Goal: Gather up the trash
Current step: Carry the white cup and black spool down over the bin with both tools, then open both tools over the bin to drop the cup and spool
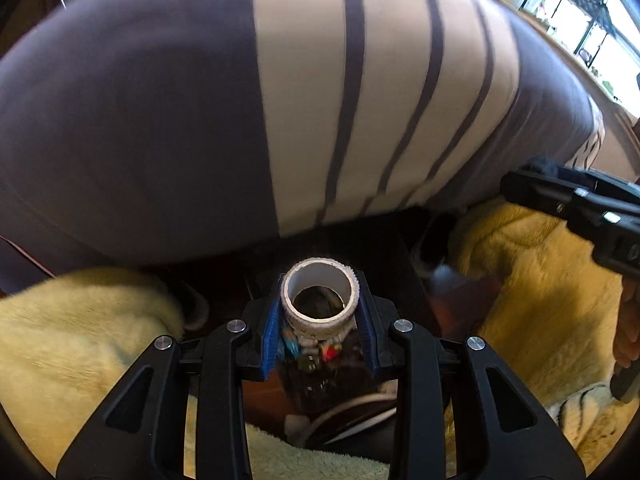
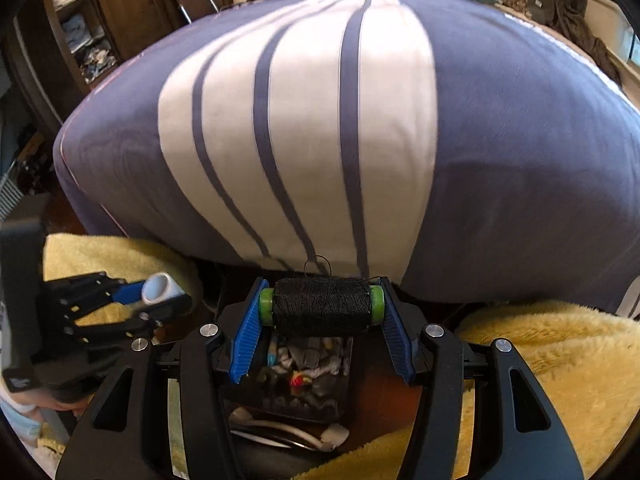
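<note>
My left gripper [image 1: 320,300] is shut on a white tape roll [image 1: 320,284], its hollow core facing the camera; the same roll [image 2: 162,288] shows at the left of the right wrist view in the left gripper [image 2: 160,294]. My right gripper [image 2: 322,304] is shut on a spool of black thread [image 2: 322,306] with green ends, held crosswise between the blue pads [image 2: 246,336]. Below both grippers stands a dark bin [image 2: 346,400] holding crumpled paper and small coloured scraps; the bin [image 1: 316,384] lies right under the tape roll.
A bed with a grey and white striped cover [image 2: 304,128] fills the view ahead. Yellow fluffy blankets [image 2: 552,364] lie on both sides of the bin. A wooden wardrobe with shelves [image 2: 80,24] stands at the back left. The right gripper's black body [image 1: 580,208] enters from the right.
</note>
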Available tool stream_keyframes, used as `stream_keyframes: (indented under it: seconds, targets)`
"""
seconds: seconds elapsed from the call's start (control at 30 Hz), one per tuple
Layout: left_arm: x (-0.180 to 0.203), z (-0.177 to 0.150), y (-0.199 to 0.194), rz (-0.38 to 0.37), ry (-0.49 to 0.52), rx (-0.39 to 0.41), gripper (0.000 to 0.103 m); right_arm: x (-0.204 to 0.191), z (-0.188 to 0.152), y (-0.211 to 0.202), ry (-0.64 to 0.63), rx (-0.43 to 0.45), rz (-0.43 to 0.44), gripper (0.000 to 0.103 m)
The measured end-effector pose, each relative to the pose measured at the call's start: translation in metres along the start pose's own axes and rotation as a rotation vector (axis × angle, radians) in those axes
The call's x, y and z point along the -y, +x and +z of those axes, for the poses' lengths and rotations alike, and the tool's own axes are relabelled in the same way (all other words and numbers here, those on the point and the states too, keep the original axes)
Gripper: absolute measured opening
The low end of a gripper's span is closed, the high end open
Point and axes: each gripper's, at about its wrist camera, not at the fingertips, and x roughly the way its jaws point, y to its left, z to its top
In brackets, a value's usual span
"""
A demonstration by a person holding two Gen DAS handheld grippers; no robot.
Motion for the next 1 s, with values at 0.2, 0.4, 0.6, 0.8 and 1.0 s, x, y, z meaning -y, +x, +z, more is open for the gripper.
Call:
stream_keyframes:
  seconds: [0.2, 0.4, 0.6, 0.8, 1.0]
  targets:
    - [0.0, -0.003, 0.03, -0.032, -0.005, -0.096, 0.031, 0.005, -0.007, 0.034, 0.046, -0.106, 0.046, 0.056]
    - [0.003, -0.004, 0.05, -0.072, -0.011, -0.157, 0.031, 0.004, -0.01, 0.067, 0.058, -0.206, 0.063, 0.056]
    - [0.002, -0.003, 0.057, -0.081, -0.018, -0.182, 0.032, 0.001, -0.01, 0.086, 0.062, -0.249, 0.079, 0.056]
    - [-0.002, 0.0, 0.058, -0.076, -0.028, -0.189, 0.032, -0.001, -0.003, 0.088, 0.064, -0.249, 0.093, 0.056]
    - [-0.005, 0.001, 0.047, -0.03, -0.033, -0.164, 0.059, 0.004, 0.001, 0.074, 0.072, -0.216, 0.099, 0.068]
